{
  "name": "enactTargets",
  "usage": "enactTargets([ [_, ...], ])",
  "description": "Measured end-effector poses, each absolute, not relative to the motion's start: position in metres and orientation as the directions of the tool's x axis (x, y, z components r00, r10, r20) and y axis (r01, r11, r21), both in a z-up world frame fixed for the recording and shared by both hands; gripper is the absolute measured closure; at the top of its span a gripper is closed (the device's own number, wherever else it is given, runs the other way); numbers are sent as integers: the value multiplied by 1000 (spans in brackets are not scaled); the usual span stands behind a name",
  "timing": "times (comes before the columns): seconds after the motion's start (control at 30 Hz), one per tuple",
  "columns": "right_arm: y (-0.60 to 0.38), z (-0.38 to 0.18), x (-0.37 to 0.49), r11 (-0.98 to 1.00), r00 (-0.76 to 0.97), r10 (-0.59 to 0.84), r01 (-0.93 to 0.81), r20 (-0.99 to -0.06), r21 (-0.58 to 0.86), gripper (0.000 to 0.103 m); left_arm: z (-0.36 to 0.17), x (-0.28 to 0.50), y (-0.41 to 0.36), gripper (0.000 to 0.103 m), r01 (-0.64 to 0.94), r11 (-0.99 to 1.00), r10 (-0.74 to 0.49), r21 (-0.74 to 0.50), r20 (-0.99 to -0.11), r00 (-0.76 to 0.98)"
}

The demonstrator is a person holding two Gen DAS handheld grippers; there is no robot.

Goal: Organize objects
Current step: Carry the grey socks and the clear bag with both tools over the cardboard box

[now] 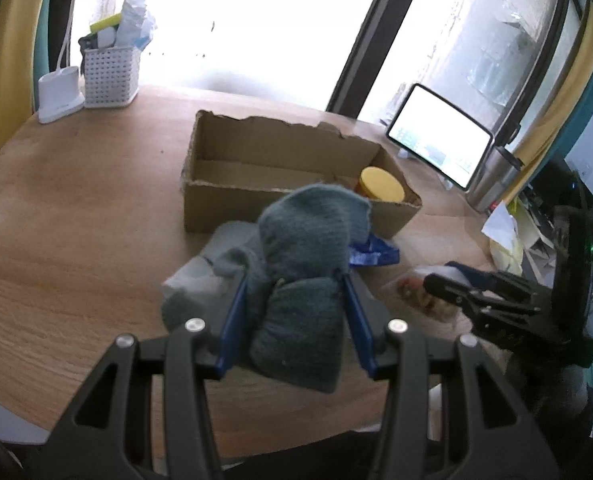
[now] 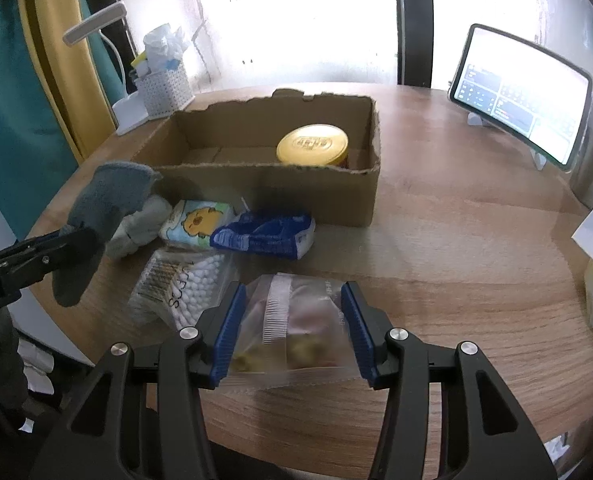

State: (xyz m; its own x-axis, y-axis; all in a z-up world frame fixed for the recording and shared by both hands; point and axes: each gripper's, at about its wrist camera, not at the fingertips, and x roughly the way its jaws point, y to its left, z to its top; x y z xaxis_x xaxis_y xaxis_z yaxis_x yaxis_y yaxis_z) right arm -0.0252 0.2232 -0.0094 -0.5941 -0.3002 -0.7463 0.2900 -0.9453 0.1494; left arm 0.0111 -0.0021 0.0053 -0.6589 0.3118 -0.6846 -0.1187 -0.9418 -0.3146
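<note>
Left tongs grip sock; right tongs grip bag.

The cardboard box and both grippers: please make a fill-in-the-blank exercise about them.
1. The only thing inside the cardboard box is a jar with a ____ lid.
2. The left gripper is shut on a grey-blue ____.
3. The right gripper is shut on a clear plastic ____.
4. The bag of cotton swabs lies ____ the box.

Missing words: yellow; sock; bag; outside
</note>
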Motion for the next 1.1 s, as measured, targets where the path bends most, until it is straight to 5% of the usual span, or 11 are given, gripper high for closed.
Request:
enactTargets([
  [1.1, 215, 51, -53, -941, -670, -305, 320, -676, 108, 51, 40, -28, -30, 55, -88, -949, 269, -301, -638, -722],
])
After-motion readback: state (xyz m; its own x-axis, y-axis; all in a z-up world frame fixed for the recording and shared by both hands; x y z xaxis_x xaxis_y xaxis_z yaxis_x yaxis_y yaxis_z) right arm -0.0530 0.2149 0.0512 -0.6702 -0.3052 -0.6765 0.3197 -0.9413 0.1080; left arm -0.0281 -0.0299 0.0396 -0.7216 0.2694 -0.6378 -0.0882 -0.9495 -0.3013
